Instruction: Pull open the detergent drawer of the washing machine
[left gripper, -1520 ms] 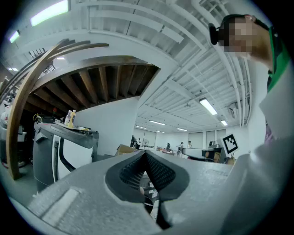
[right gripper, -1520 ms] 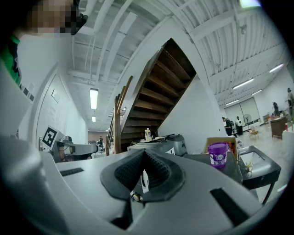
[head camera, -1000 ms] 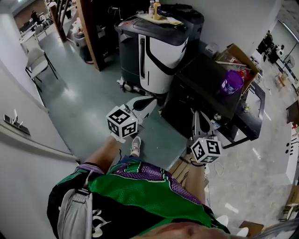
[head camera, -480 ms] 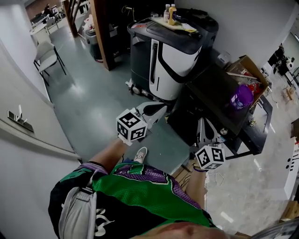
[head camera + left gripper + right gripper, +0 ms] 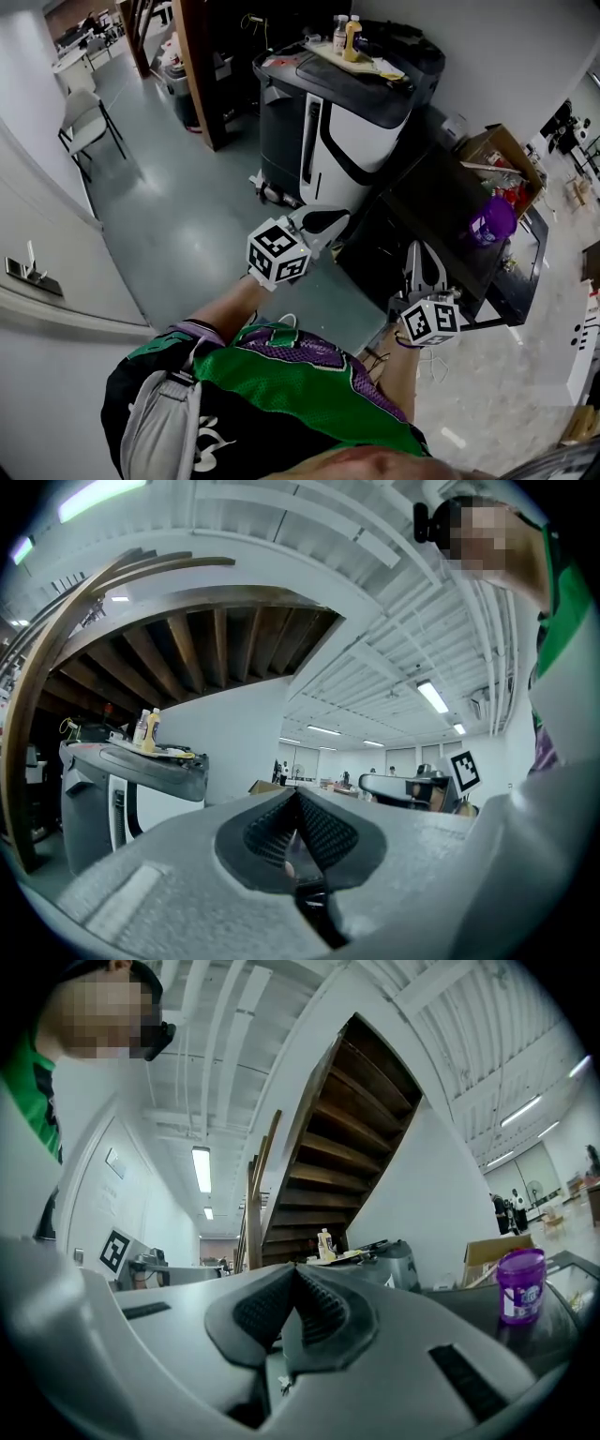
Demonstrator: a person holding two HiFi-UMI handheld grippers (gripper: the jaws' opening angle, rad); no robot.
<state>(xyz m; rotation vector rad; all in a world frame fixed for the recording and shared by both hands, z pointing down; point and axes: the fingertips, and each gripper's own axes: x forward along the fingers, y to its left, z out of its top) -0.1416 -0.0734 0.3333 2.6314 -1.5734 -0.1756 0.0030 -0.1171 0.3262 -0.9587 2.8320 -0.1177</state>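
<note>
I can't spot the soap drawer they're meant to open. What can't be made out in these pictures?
The soap drawer: in the head view, the black cabinet is too dark and seen from above, so no drawer shows.
The bottles: in the head view, their labels are too small.
Anything low ahead: in the gripper views, the left tongs and right tongs fill the lower picture.

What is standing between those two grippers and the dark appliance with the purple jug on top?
Nothing visible. The left gripper and right gripper, both shut and empty, hang in open air before the dark appliance carrying the purple jug. Its detergent drawer cannot be made out from here.
</note>
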